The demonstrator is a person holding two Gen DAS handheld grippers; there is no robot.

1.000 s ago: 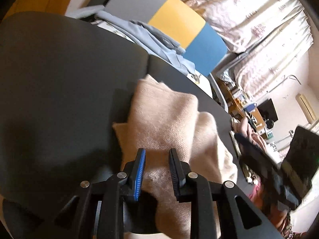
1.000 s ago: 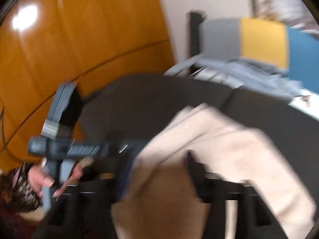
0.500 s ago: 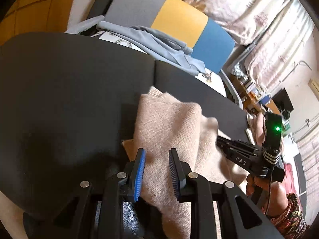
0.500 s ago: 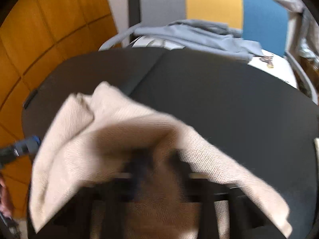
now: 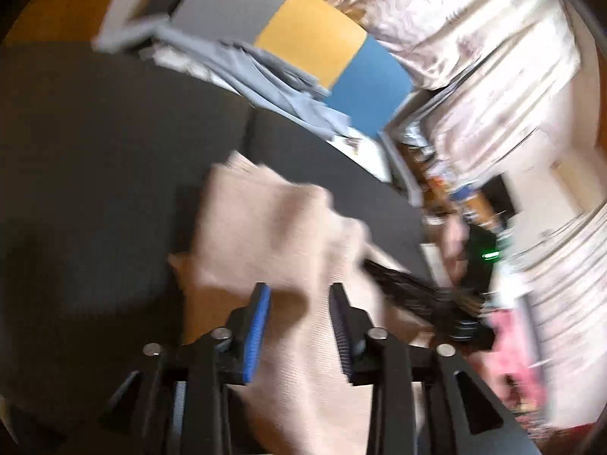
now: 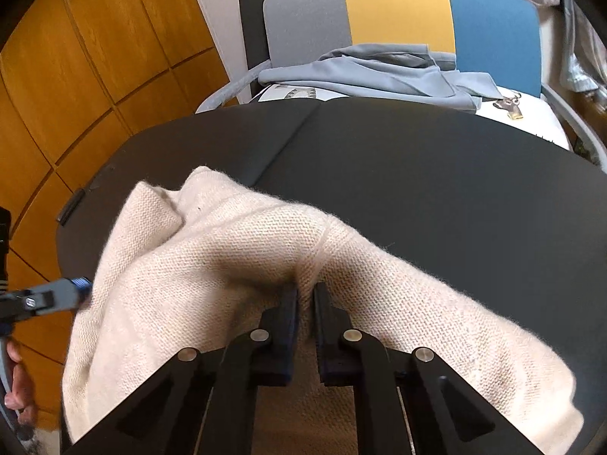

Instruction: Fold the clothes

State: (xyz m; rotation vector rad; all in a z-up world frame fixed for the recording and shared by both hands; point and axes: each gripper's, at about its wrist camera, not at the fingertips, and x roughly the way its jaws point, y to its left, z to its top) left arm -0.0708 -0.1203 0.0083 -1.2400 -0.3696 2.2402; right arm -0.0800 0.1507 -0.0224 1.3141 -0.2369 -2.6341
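**A:** How much room is there around the work?

**B:** Plenty. The dark grey matte tabletop [image 6: 436, 189] runs bare from the garment to its far curved rim and out to the right. Only the near left part is covered. Beyond the rim stands a chair with a grey, yellow and blue panelled backrest [image 6: 398, 15], a pale blue-grey garment [image 6: 379, 76] draped over its seat.

**A:** And the left edge?

**B:** Close by. The cream knitted sweater [image 6: 246, 250] lies near the table's left rim, with orange wooden wall panels [image 6: 95, 57] behind it.

**A:** How does the sweater look?

**B:** Bunched and partly folded, thick layers humped up (a seam runs across the top of the hump). Fuzzy weave, edges uneven.

**A:** The right gripper [image 6: 305, 295]?

**B:** Fingers pressed almost together, pinching a ridge of the knit at the hump.

**A:** The left gripper [image 5: 299, 295]?

**B:** Its jaws are opening. The blue-padded fingers [image 5: 258, 326] stand apart with sweater fabric lying between them, not squeezed. That view is blurred, so finer detail is lost.
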